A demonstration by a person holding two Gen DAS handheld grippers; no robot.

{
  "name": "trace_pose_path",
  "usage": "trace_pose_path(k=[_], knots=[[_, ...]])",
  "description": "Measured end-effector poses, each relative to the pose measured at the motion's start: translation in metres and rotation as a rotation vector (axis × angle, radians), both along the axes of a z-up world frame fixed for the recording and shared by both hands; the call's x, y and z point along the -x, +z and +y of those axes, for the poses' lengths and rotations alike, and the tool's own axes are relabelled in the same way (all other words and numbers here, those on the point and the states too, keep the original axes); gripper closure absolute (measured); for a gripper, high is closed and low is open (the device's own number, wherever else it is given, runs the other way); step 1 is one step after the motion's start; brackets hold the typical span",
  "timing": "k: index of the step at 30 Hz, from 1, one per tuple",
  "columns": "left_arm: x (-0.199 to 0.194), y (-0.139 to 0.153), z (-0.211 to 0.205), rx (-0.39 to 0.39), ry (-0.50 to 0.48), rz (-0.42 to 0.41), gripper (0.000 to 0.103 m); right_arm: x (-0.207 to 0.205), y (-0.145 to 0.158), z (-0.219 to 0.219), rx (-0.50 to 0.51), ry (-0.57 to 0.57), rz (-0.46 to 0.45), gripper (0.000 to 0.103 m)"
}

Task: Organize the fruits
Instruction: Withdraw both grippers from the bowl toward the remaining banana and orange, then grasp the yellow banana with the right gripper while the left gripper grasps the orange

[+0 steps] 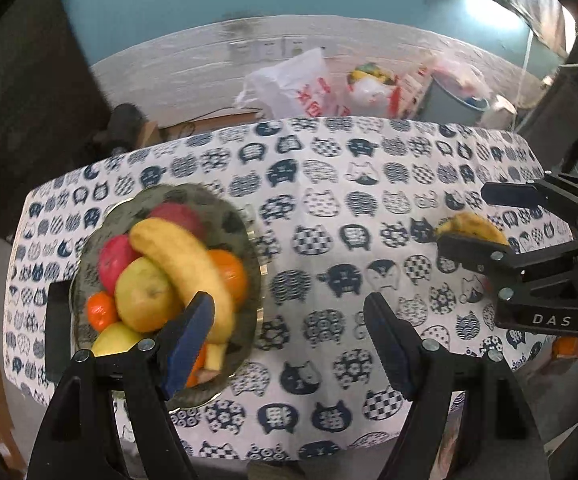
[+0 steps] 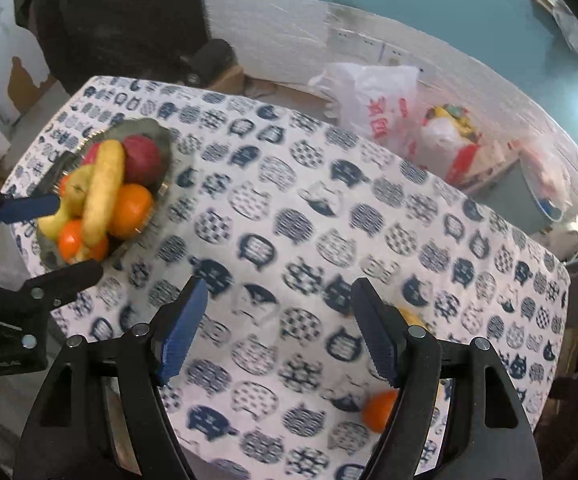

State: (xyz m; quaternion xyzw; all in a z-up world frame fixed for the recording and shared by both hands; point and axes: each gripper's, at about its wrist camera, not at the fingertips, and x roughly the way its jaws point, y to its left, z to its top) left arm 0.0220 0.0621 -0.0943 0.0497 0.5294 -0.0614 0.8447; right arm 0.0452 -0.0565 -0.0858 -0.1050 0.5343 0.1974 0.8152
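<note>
Fruit bowl (image 1: 249,236) sits full on the counter (image 1: 329,240); left gripper (image 1: 289,344) and right gripper (image 2: 279,330) fingers both apart, holding nothing

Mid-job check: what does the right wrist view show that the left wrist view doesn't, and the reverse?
Only the right wrist view shows a loose orange on the tablecloth, partly behind the right gripper, whose jaws stand open with only cloth between them.

Only the left wrist view shows the end of a second banana lying on the cloth behind the right gripper's finger, and the open, empty left gripper from behind.

Both show the fruit bowl holding a banana, apples and oranges, plus the plastic bags beyond the table.
</note>
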Motion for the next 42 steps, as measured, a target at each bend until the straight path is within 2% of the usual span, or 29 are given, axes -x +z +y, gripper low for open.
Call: trace_pose_path(k=[10, 20, 27, 35, 38, 39, 40, 42], knots=[[-0.015, -0.015, -0.044, -0.018, -0.072, 0.026, 0.024, -0.002, -0.022, -0.052, 0.051, -0.047, 0.032, 0.027], [-0.030, -0.035, -0.080, -0.044, -0.139, 0.042, 0.024, -0.027, -0.046, -0.111, 0.073, -0.135, 0.101, 0.027], [-0.040, -0.049, -0.098, -0.050, -0.162, 0.068, 0.024, -0.038, -0.079, -0.129, 0.088, -0.139, 0.169, 0.027], [-0.052, -0.061, -0.113, -0.055, -0.178, 0.099, 0.024, -0.043, -0.105, -0.121, 0.085, -0.071, 0.177, 0.030], [-0.054, -0.066, -0.115, -0.059, -0.176, 0.115, 0.024, -0.044, -0.112, -0.116, 0.088, -0.044, 0.180, 0.034], [-0.055, -0.068, -0.116, -0.058, -0.176, 0.119, 0.024, -0.044, -0.115, -0.115, 0.087, -0.039, 0.186, 0.040], [-0.055, -0.069, -0.117, -0.057, -0.177, 0.122, 0.024, -0.044, -0.118, -0.113, 0.092, -0.031, 0.198, 0.052], [-0.055, -0.070, -0.119, -0.054, -0.178, 0.127, 0.024, -0.043, -0.118, -0.110, 0.090, -0.023, 0.187, 0.055]])
